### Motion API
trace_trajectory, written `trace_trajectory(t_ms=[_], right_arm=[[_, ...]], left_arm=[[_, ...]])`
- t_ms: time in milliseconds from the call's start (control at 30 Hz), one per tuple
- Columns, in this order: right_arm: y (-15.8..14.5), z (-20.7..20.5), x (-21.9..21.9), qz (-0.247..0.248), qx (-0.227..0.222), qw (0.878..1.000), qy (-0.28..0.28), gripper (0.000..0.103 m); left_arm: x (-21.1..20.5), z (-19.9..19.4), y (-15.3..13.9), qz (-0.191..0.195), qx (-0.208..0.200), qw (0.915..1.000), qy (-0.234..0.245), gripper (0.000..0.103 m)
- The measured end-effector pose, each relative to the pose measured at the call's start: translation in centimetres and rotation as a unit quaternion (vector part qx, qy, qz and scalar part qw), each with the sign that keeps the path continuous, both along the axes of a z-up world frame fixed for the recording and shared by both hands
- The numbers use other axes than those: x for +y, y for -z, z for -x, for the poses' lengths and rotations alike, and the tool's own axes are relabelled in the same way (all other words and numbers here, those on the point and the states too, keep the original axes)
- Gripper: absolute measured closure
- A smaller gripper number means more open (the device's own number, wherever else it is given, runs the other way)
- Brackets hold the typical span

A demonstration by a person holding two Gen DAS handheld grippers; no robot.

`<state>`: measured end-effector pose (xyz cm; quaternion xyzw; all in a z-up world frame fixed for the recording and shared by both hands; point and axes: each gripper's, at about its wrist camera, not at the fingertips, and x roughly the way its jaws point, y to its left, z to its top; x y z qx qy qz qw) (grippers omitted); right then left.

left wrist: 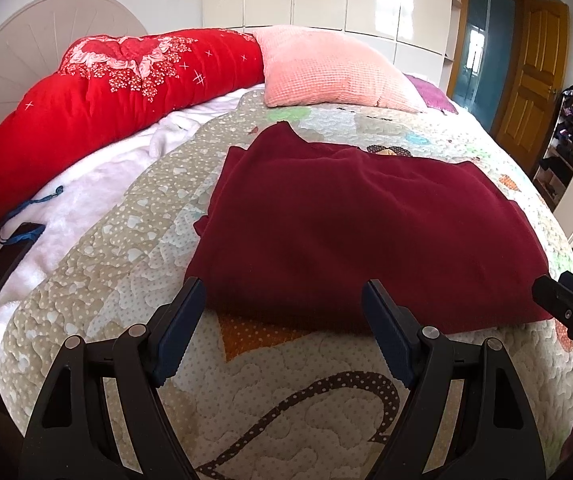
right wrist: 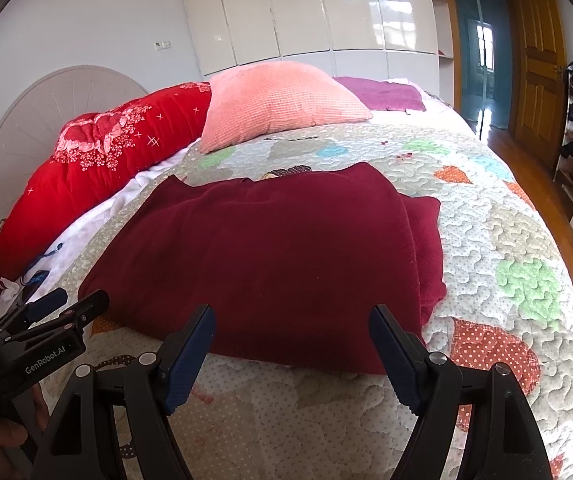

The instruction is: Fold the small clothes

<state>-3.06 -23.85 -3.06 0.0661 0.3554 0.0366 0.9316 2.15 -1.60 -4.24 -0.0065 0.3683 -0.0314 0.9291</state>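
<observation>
Dark red garment [left wrist: 350, 216] lies centre frame in both views, on the patchwork quilt [left wrist: 126, 240], partly folded by the look of it: extra layer sticks out at its right edge in the right wrist view, small tab pokes out at centre-left in the left wrist view.

Risks, as judged from here:
- Fabric thick & soft, layers stacked. Pinch at the near hem could catch top layer only → fold peels open, or catch the quilt too → bedding lifts w/ the garment.
- Uneven grab, one side ahead of the other → skewed fold, edges off.
- Near hem sits close to the bed edge, bottom of frame; a drag toward the camera could pull it off.
- Phone [left wrist: 6, 260] w/ blue strap at lower left of the left wrist view, well apart from the garment; low risk.

Fingers:
- Left gripper [left wrist: 284, 294]: spread wide, holding nothing, tips just short of the near hem; contact w/ cloth can't be told.
- Right gripper [right wrist: 292, 320]: spread wide too, empty, tips over the near hem, touching or not unclear.
- Each gripper shows at the other view's side edge, near the garment's front corners.
</observation>
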Motion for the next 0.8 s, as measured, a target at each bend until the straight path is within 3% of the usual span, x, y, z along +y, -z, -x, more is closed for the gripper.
trace_trajectory(t_ms=[433, 600, 800], right_arm=[[0.4, -1.4, -1.1, 0.013, 0.002, 1.000, 0.017, 0.026], [-0.5, -3.1, -4.6, 0.023, -0.018, 0.997, 0.078, 0.026], [-0.2, -8.1, -8.7, 0.011, 0.001, 0.994, 0.110, 0.026]], left_arm=[[0.2, -1.3, 0.5, 0.001, 0.007, 1.0000, 0.002, 0.022], [1.2, -2.3, 0.5, 0.008, 0.008, 0.9999, -0.013, 0.022], [1.2, -3.7, 0.3, -0.002, 0.004, 0.9999, -0.013, 0.022]])
